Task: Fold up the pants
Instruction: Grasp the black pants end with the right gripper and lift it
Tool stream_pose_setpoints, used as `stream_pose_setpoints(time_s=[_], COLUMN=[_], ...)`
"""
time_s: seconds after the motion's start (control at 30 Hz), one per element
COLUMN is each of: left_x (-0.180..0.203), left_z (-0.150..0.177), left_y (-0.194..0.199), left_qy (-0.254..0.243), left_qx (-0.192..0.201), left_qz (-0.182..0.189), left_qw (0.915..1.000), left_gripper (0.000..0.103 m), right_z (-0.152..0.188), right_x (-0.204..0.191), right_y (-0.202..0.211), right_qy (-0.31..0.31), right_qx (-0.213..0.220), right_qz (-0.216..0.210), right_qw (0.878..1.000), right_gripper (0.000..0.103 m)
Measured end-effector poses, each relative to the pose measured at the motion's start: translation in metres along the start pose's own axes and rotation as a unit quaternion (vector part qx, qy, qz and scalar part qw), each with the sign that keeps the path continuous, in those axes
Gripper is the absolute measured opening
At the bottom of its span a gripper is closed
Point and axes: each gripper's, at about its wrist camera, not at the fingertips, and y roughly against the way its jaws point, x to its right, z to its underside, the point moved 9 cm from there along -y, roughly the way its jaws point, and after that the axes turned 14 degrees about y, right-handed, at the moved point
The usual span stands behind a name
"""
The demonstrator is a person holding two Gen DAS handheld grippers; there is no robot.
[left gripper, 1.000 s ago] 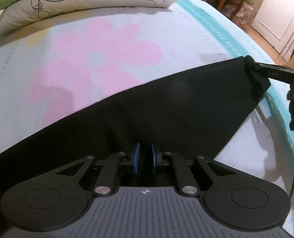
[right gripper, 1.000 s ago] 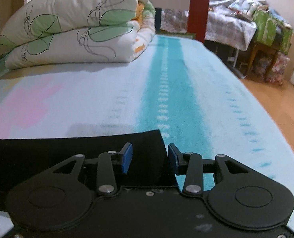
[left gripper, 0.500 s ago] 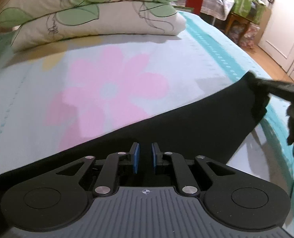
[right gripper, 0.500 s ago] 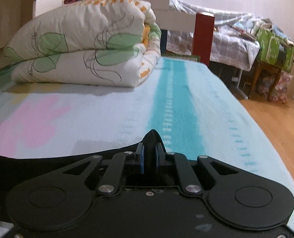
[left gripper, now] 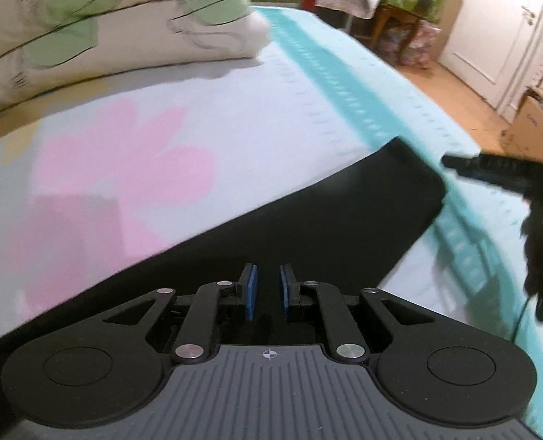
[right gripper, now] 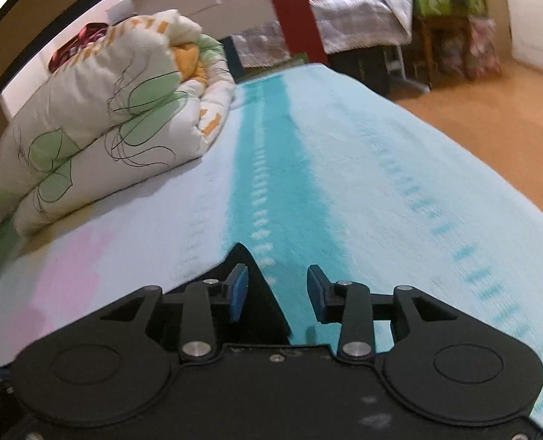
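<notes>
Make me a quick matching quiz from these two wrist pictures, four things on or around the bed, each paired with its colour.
Things:
1. pants
2. flower print on the bed cover
3. bed post
4. folded quilt

Colours:
A. red
B. white with green leaves
C. black
D. pink

Pairs: 1-C, 2-D, 3-A, 4-B
</notes>
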Motion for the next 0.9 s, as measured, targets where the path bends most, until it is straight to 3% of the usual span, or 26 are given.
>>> stream_pose_setpoints(time_s=[0.2, 0.33, 0.43, 0.6, 0.9], left_x=[0.038, 0.029, 0.032, 0.027, 0.027], left_z=[-0.012, 0.000, 0.002, -0.004, -0.002], left_y=[-0.038, -0.067, -0.066, -0.069, -0.069], left_qy=[0.001, -0.011, -0.042, -0.020, -0.025], left_qx=[-0.025, -0.065, -0.056, -0.074, -0.075], left_qz=[0.024, -0.014, -0.010, 0.004, 0.012], left_qw=[0.9994, 0.9977, 0.9975, 0.9971, 0.9968], left_gripper=[0.013, 0.013, 0.013, 0.013, 0.013], right_z=[0.010, 0.017, 0.024, 0.039, 0.037], right_x=[0.006, 0.006, 0.004, -0.001, -0.001], right_y=[0.001, 0.002, 0.004, -0.002, -0.013], right_qy=[-0.023, -0.054, -0.069, -0.087, -0.181], right_qx=[-0.029, -0.048, -0.063, -0.099, -0.071], right_qz=[-0.034, -0.073, -0.094, -0.112, -0.144], right_qw=[0.999, 0.995, 0.991, 0.985, 0.970], right_gripper=[0.041, 0.042, 0.044, 0.047, 0.060])
